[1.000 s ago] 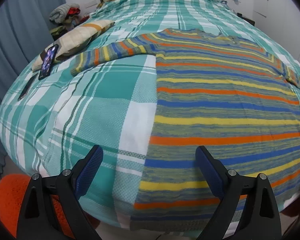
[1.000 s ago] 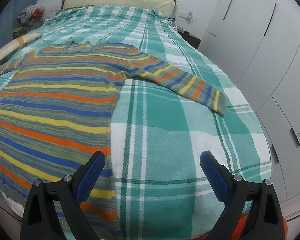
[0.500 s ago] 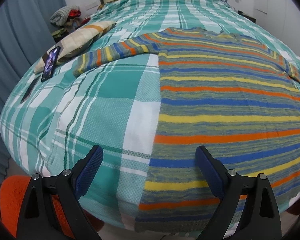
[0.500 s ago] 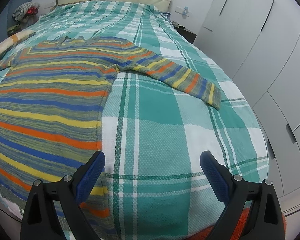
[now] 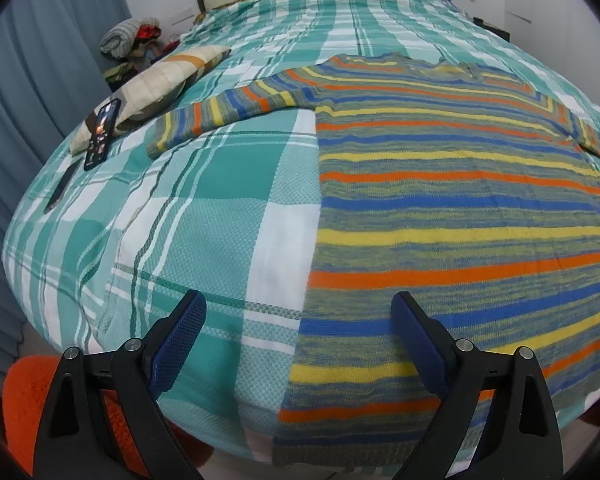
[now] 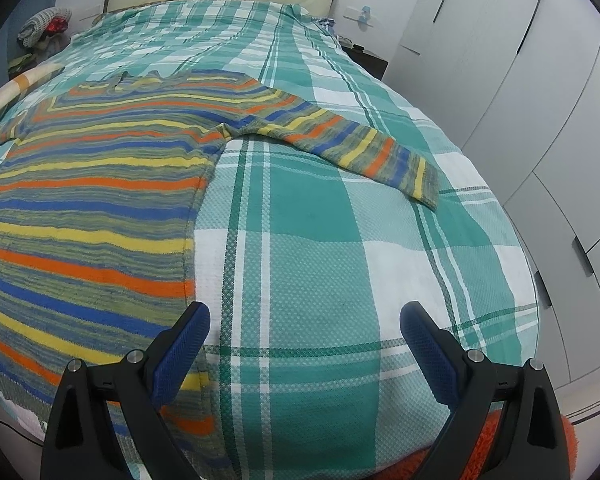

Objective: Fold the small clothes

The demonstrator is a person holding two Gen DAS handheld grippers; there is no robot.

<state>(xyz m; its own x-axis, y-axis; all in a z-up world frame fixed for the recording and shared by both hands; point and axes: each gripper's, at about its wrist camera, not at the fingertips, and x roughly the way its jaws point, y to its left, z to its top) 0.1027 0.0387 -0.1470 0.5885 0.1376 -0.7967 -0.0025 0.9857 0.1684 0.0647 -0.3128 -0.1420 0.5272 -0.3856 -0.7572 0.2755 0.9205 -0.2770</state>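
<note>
A striped knit sweater point(image 5: 460, 208) in orange, yellow, blue and olive lies flat on the bed, both sleeves spread out. Its left sleeve point(image 5: 220, 110) points left in the left wrist view. Its right sleeve point(image 6: 364, 148) points right in the right wrist view, where the body point(image 6: 84, 216) fills the left side. My left gripper point(image 5: 298, 316) is open and empty above the sweater's lower left edge. My right gripper point(image 6: 304, 326) is open and empty above the bedspread, just right of the sweater's lower right edge.
The bed has a teal and white plaid cover point(image 5: 204, 216). A patterned pillow point(image 5: 156, 84) and a phone point(image 5: 102, 134) lie at its left side. A pile of clothes point(image 5: 130, 38) sits beyond. White wardrobe doors point(image 6: 540, 92) stand right of the bed.
Both grippers have moved forward and a little lower toward the bed, so the sweater looks larger. Both stay open and empty.
</note>
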